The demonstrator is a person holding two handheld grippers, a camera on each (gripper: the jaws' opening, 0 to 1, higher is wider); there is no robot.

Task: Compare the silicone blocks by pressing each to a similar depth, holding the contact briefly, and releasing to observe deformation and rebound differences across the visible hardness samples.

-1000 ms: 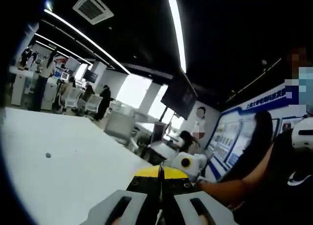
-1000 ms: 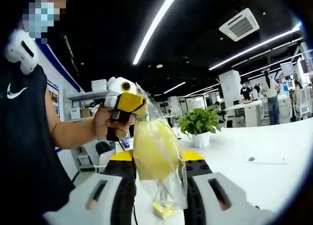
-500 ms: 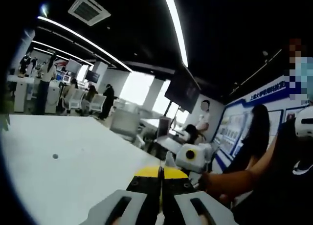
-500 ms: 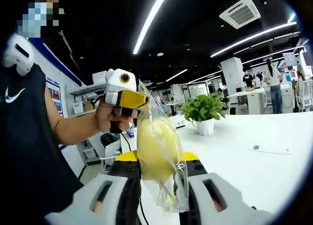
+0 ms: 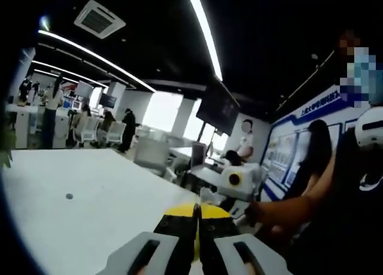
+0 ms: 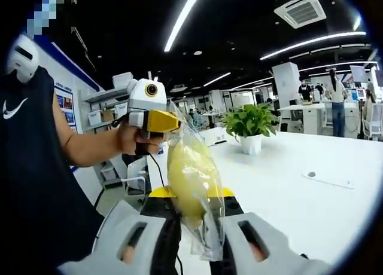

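While clenched: left tongs (image 5: pixel 195 251), right tongs (image 6: pixel 192 239) on unlabelled yellow bagged block (image 6: pixel 190 179).

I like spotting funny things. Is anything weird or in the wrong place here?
Yes. A yellow lump in a clear bag hangs in the air, pinched between both grippers, left above and right below, not resting on the white table.

Shirt logo: a white swoosh mark is showing on the person's dark shirt (image 6: pixel 15 109), left of the right gripper's jaws.
Wall sign: white characters are running along the blue wall band (image 5: pixel 320 103), too blurred to read.
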